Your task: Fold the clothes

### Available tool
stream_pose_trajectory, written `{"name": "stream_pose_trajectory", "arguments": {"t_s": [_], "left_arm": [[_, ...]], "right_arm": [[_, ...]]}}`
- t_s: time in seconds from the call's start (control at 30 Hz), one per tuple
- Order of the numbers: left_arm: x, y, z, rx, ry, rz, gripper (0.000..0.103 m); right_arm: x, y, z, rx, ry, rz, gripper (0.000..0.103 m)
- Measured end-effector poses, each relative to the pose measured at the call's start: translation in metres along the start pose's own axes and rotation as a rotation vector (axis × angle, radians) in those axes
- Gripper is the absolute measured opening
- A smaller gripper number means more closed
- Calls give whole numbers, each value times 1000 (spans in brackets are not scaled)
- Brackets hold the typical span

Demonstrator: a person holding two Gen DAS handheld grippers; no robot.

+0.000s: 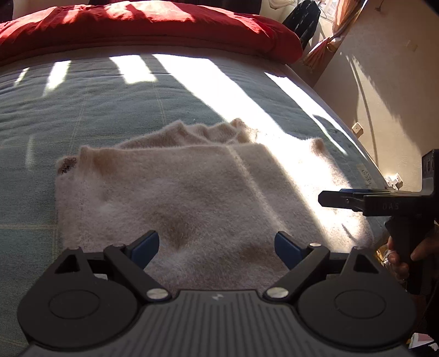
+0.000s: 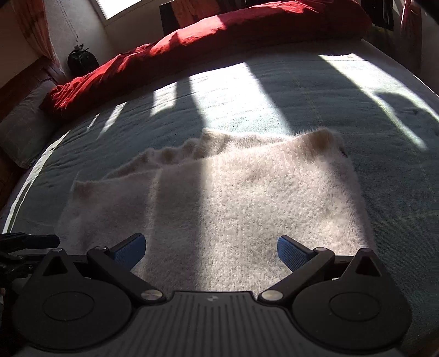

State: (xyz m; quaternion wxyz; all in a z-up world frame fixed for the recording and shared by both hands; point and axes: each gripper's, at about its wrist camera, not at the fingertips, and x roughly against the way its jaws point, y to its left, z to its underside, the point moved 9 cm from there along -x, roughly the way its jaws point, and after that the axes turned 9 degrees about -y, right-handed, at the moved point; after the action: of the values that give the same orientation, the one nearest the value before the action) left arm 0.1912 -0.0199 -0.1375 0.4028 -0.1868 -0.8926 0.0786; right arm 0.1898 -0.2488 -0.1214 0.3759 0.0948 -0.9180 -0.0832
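On the bed (image 1: pixel 82 115), toward its near edge, a fuzzy cream sweater (image 1: pixel 178 192) is laid flat on the grey-green bedspread (image 2: pixel 301 90). It is seen folded into a roughly rectangular shape, with one panel lapped over another so that a straight fold edge runs from near to far across it. At its far side, ribbed and rumpled layers are bunched, and a small dark patch is visible at one far corner. Bands of sunlight and shadow are cast across both the garment and the bedspread.

Over the near edge of the sweater, the left tongs (image 1: pixel 216 248) are held with their blue-padded fingers (image 1: pixel 145 248) spread wide apart and nothing between them. The right tongs (image 2: pixel 211 248) are likewise held spread wide and empty above the near part of the garment; whether the pads touch the knit cannot be told. In the left wrist view, the right tongs are also seen from the side near the right edge of the bed, their handle gripped by a hand (image 1: pixel 406 258).

Along the far edge of the bed, a red duvet (image 1: pixel 142 27) is heaped. Beyond the bed, a cream wall (image 1: pixel 384 96), a curtain (image 1: pixel 329 44) and hanging dark clothing (image 1: pixel 304 22) are shown.
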Motion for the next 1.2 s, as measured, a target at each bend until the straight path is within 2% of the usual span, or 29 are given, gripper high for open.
{"name": "stream_pose_trajectory", "arguments": {"t_s": [0.07,0.13,0.33,0.43,0.63,0.77,0.87,0.93,1.03,1.2], "left_arm": [[2,8,2,23,-4,-10,91],[-1,14,6,46,-6,-16,91],[-29,28,28,75,57,-23,91],[-27,28,28,71,60,-16,91],[6,43,8,117,-12,-20,91],[21,76,-9,228,-60,-39,91],[18,103,-11,288,-41,-98,91],[16,114,-9,317,-32,-106,91],[10,128,-6,368,-15,-91,91],[-13,151,0,498,14,2,90]], "right_arm": [[-15,8,9,119,52,51,103],[-32,11,24,186,107,86,103],[-36,6,33,165,103,100,103],[-34,6,34,164,108,101,103],[-33,7,35,161,76,94,103],[-32,7,36,158,55,89,103],[-29,8,33,159,48,87,103],[-21,10,28,150,27,76,103],[-4,20,19,139,-27,17,103],[13,35,9,164,-69,-23,103]]}}
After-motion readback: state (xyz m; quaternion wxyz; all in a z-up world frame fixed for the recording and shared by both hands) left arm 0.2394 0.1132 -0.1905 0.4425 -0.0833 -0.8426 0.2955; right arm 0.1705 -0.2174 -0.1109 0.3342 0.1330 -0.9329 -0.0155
